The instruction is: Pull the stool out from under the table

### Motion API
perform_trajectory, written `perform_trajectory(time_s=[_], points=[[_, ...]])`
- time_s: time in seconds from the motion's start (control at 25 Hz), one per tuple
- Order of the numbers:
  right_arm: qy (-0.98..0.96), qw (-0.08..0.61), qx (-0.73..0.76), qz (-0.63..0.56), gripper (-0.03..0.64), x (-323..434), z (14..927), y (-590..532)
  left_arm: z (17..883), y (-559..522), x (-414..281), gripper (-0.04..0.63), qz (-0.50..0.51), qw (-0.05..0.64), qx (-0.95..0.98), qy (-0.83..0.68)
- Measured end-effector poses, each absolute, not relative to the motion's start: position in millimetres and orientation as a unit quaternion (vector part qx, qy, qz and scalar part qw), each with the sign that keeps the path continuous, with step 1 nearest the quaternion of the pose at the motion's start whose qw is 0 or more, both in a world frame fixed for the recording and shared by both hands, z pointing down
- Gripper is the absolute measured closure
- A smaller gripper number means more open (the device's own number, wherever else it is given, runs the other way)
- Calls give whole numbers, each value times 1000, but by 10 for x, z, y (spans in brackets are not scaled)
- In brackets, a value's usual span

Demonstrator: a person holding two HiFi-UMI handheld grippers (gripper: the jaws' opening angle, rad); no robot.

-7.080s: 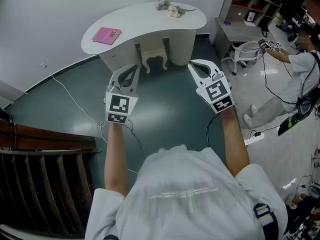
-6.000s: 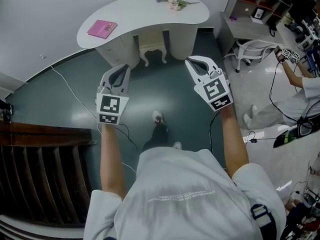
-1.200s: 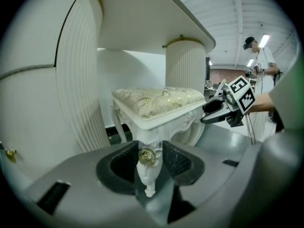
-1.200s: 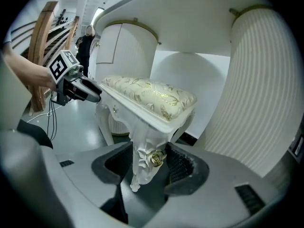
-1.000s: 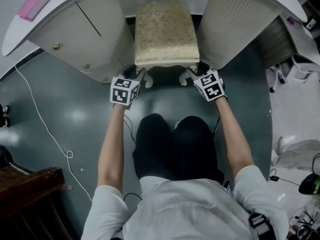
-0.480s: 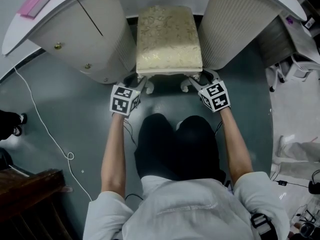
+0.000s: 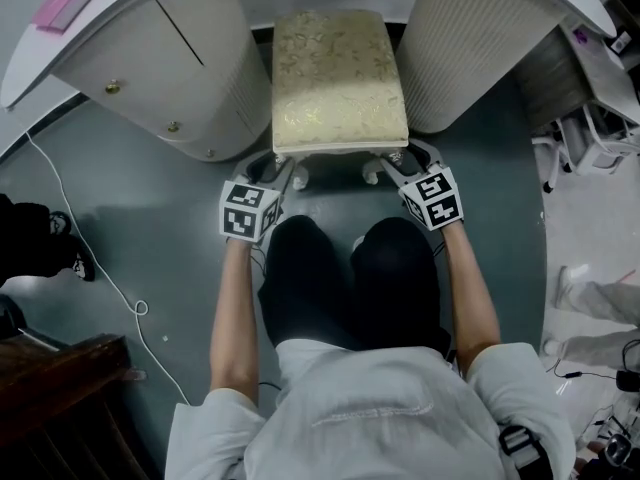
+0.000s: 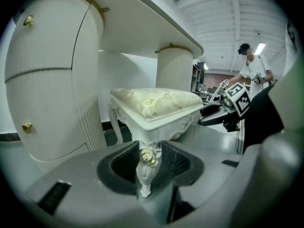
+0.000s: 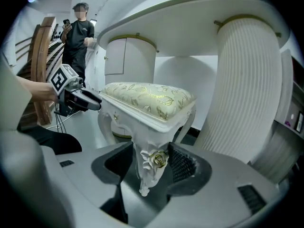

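A white stool (image 7: 340,78) with a cream and gold cushion stands between the two pedestals of the white table (image 7: 60,53), its front end out from under the top. My left gripper (image 7: 283,174) has the stool's front left leg (image 8: 146,163) between its pads, and the jaws are closing on it. My right gripper (image 7: 392,166) is shut on the front right leg (image 9: 152,167), just at the gold rose. Each gripper shows in the other's view: the right gripper (image 8: 213,118) and the left gripper (image 9: 83,99).
The left pedestal (image 7: 190,68) with its cabinet door and the ribbed right pedestal (image 7: 470,58) flank the stool closely. A white cable (image 7: 90,258) runs over the green floor. A wooden piece (image 7: 60,388) stands at lower left. A person (image 9: 78,32) stands behind.
I have walked up to the table, crouched and gripped the front legs. Over the last second the stool has slid out toward me, both grippers coming back with it.
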State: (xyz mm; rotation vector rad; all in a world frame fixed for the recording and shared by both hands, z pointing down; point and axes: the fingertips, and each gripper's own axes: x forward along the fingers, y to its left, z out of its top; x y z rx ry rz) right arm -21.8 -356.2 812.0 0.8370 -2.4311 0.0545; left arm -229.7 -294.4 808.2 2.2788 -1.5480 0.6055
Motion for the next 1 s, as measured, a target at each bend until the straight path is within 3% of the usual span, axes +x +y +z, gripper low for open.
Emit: perform_trajectory(time_s=[0.2, 0.36, 0.48, 0.72, 1.0], points=[[-912, 276, 302, 25, 383, -203, 8127, -3599, 8069, -2946, -2336, 444, 236, 164, 821, -493], [-917, 272, 290, 22, 333, -215, 8135, -3654, 8052, -3068, -2339, 328, 247, 150, 825, -485], [-921, 272, 278, 13, 314, -246, 8151, -3685, 8093, -3132, -2312, 298, 250, 147, 829, -478], [-924, 288, 250, 13, 310, -336, 8264, -3671, 8134, -3107, -2242, 299, 238, 159, 840, -461], [-936, 250, 245, 50, 321, -279, 8240, -3677, 8174, -3103, -2203, 326, 231, 159, 832, -478]])
